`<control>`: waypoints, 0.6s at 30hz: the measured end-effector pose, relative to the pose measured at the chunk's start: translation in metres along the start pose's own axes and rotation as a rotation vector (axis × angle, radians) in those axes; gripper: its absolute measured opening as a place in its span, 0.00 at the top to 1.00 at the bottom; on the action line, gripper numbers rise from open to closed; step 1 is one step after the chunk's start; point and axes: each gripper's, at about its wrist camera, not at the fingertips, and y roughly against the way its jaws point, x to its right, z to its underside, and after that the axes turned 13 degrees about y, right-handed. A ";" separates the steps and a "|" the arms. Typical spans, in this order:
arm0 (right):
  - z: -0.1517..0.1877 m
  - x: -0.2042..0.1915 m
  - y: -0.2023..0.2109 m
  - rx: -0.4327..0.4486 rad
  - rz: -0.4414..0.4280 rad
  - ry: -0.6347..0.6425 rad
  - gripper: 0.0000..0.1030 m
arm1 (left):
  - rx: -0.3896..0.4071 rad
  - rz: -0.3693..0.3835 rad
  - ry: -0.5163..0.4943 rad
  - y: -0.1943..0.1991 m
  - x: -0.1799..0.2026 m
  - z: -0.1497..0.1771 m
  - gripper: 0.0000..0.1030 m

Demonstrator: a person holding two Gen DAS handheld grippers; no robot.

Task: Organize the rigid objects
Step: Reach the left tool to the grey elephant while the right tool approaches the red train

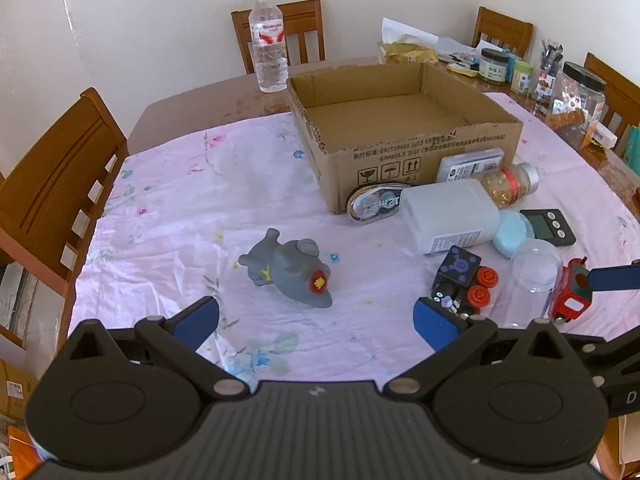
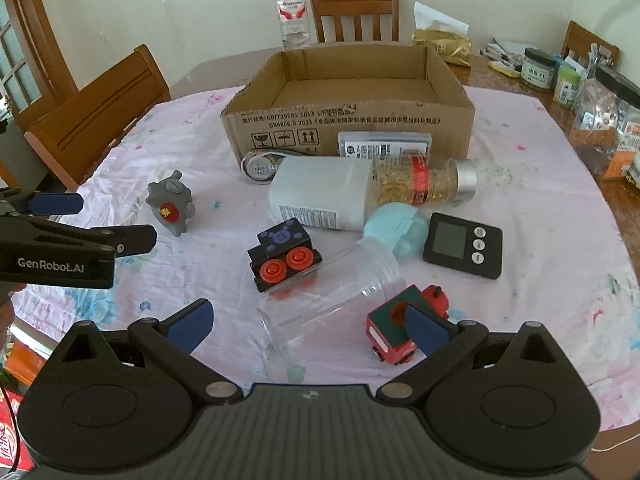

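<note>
An open cardboard box (image 1: 404,120) (image 2: 348,92) stands empty at the back of the pink floral cloth (image 1: 180,220). In front of it lie a grey toy plane (image 1: 290,272) (image 2: 170,204), a black toy train with red wheels (image 1: 464,284) (image 2: 284,256), a clear plastic cup (image 2: 332,284) on its side, a red toy train (image 2: 400,328), a white bottle (image 2: 320,196), a glitter jar (image 2: 424,180), a blue case (image 2: 400,228) and a black timer (image 2: 462,246). My left gripper (image 1: 316,320) is open just short of the plane. My right gripper (image 2: 308,326) is open over the cup, its right finger (image 2: 424,328) against the red train.
A water bottle (image 1: 268,44) stands behind the box. Wooden chairs (image 1: 52,188) ring the table. Jars and clutter (image 1: 560,80) crowd the far right. A tape dispenser (image 2: 260,166) and a flat pack (image 2: 384,144) lean at the box front.
</note>
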 end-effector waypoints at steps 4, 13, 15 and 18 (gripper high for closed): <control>0.004 0.004 0.001 0.002 0.033 0.011 0.00 | -0.004 -0.009 -0.015 -0.001 0.003 -0.001 0.00; 0.029 0.027 0.013 -0.008 0.047 -0.092 0.00 | -0.009 -0.002 -0.049 -0.002 0.015 0.000 0.00; 0.022 0.023 0.017 0.027 0.038 -0.080 0.00 | -0.008 -0.006 -0.055 -0.001 0.017 0.000 0.00; 0.007 0.013 0.015 0.065 0.013 -0.051 0.00 | -0.004 -0.020 -0.059 0.000 0.015 0.001 0.00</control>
